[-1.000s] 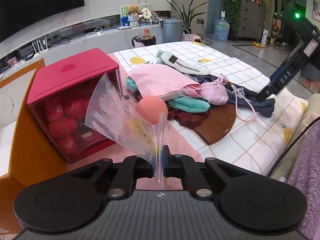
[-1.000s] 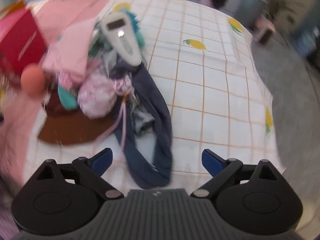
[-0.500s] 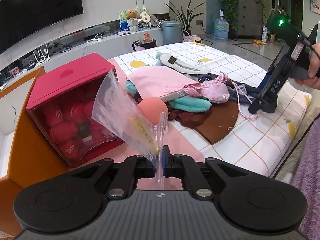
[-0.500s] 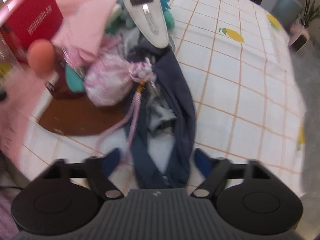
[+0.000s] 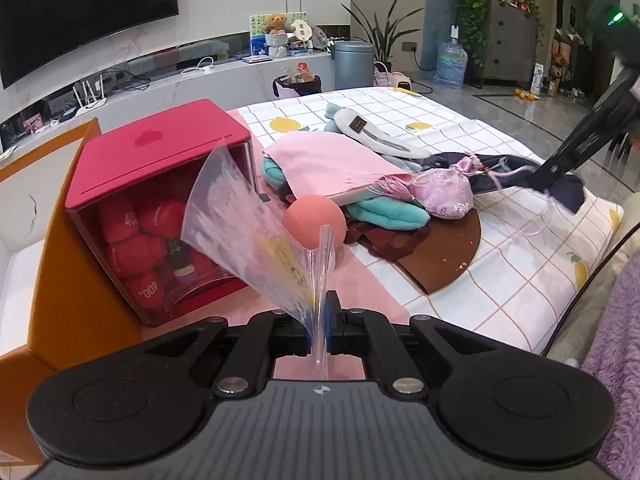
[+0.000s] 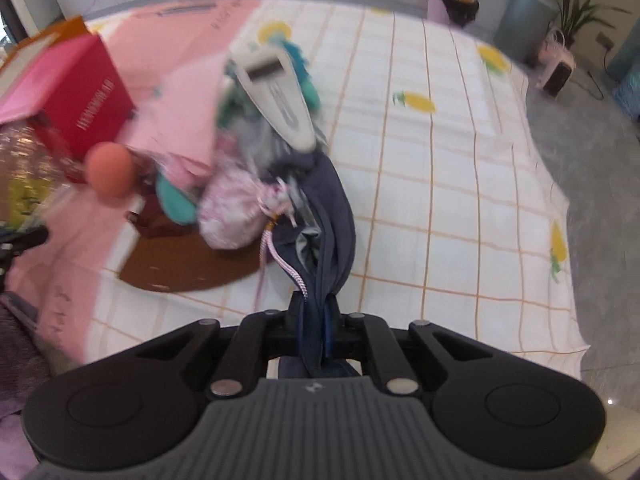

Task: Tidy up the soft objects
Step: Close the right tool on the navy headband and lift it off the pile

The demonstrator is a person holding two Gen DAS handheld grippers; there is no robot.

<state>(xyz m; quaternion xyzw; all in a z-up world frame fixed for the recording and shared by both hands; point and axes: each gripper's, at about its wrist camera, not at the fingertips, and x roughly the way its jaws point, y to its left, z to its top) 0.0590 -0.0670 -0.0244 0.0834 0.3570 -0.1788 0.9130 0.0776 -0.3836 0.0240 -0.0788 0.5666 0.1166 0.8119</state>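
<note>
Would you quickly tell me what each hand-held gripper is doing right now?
Left hand-held gripper: closed on the clear plastic bag.
Right hand-held gripper: closed on the navy cloth.

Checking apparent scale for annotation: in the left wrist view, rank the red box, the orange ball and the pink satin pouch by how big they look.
1. red box, clearly largest.
2 and 3. pink satin pouch and orange ball look alike; the ball sits nearer the camera, so no ranking between them.

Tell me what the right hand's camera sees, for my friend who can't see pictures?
The right gripper is shut on a dark blue cloth that trails from a pile of soft things on a checked sheet. In the pile are a pink pouch, a white slipper and an orange ball, beside a red box.
</note>
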